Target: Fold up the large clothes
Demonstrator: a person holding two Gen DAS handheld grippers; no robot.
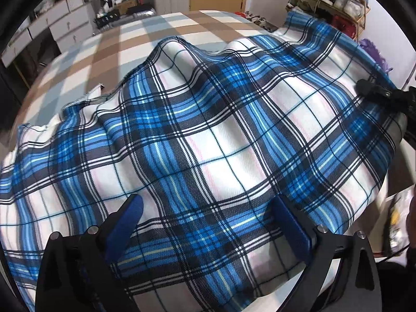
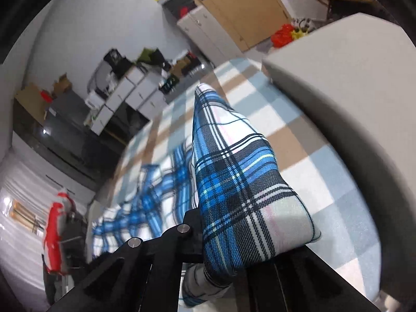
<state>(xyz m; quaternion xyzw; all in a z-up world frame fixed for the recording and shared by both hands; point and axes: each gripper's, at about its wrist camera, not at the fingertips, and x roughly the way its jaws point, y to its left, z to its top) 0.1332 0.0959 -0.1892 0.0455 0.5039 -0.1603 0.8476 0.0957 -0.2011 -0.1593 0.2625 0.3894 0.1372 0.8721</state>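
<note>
Left wrist view is showing the left tool (image 1: 205, 223) with its blue-padded fingers (image 1: 292, 223) standing spread above the plaid cloth (image 1: 208, 135), nothing pinched between them. The cloth is lying rumpled across a bed with a checked cover (image 1: 111, 49), its near edge running out of frame. At the far right the right tool (image 1: 374, 92) is reaching onto the cloth's edge, mostly cut off. Right wrist view is showing the right tool (image 2: 223, 236) pressed together on a fold of the plaid cloth (image 2: 234, 182), which is draping over and hiding the fingertips (only the black frame is showing). The rest of the cloth, trailing down to the bed (image 2: 312, 156), is blurring. A grey headboard (image 2: 351, 78) is filling the right side, its extent unclear.
</note>
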